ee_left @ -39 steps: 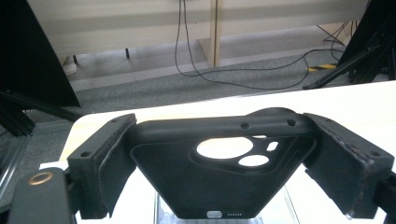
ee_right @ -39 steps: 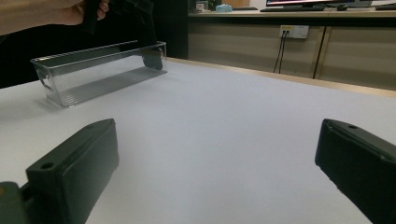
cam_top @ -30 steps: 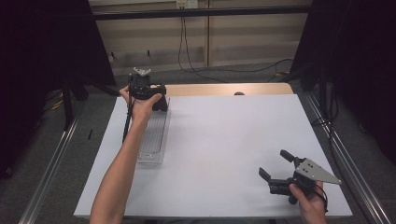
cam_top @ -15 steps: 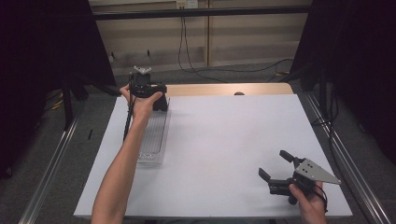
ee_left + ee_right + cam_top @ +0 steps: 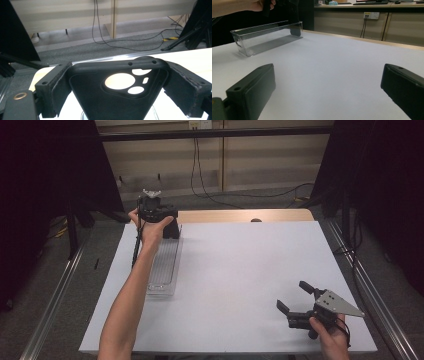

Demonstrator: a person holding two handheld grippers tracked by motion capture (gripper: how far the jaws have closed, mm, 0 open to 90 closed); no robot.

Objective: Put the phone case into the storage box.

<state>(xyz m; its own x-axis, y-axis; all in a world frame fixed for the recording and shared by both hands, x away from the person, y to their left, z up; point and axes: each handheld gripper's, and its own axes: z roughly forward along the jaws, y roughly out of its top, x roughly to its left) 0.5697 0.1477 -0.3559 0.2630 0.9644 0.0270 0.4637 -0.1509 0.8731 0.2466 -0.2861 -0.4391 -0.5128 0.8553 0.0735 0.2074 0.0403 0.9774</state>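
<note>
A dark-curtained bay with pale wall panels and loose black cables on a grey floor lies beyond my white-topped desk (image 5: 240, 285), whose far edge shows a strip of bare wood. Along the desk's left side sits a long, clear plastic rectangular tray (image 5: 165, 265), lying lengthwise away from me.

My left gripper (image 5: 159, 215) is held out at the tray's far end, just above it. Its jaws are clamped on a black, soft-looking phone case with round camera cut-outs (image 5: 120, 92); in the left gripper view the padded jaws press on the case's two long edges, the cut-outs facing the camera and the case's top edge uppermost. From the right gripper view I can see the lower end of the case hanging down into the far end of the tray; whether it touches the tray floor I cannot tell.

My right gripper (image 5: 296, 306) is well apart from all that, near the desk's near right corner, low over the bare white top. Its jaws stand wide apart with nothing between them, pointing across the desk toward the tray.
</note>
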